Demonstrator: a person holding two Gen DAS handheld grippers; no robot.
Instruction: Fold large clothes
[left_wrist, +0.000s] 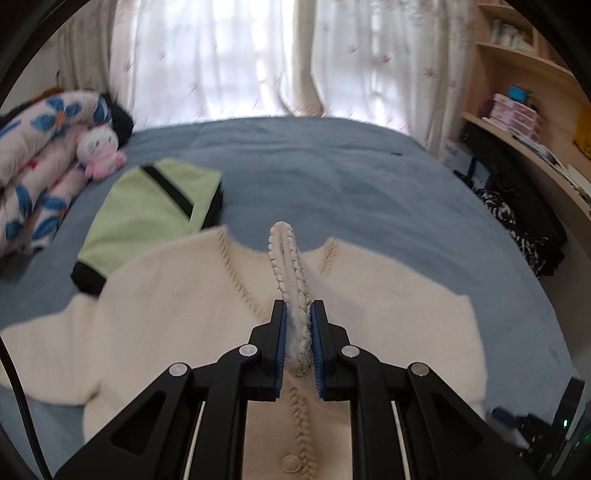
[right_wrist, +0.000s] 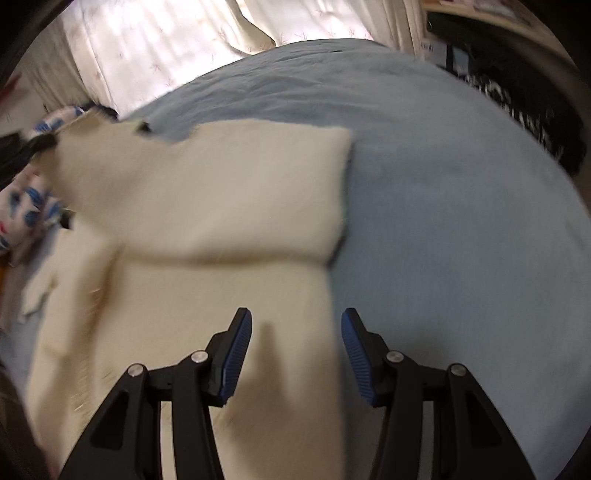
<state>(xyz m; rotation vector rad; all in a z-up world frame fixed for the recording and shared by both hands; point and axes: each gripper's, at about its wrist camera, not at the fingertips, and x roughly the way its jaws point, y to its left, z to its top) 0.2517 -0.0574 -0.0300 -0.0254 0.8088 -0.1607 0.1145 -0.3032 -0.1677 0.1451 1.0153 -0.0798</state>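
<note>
On the blue bed (left_wrist: 351, 177), your left hand-held gripper (left_wrist: 298, 332) pinches the cream cardigan (left_wrist: 166, 325) at its braided neckline; your right hand-held gripper (right_wrist: 296, 350) hangs half-open, empty, over the cardigan's side edge.

Blue-covered bed (left_wrist: 332, 177), backlit sheer floral curtains (left_wrist: 229, 55), wooden shelves (left_wrist: 524, 62) at right

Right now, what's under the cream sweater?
The blue bedspread shows around the cream sweater, and a folded green garment is tucked under its far left edge. Anything else beneath is covered.
</note>
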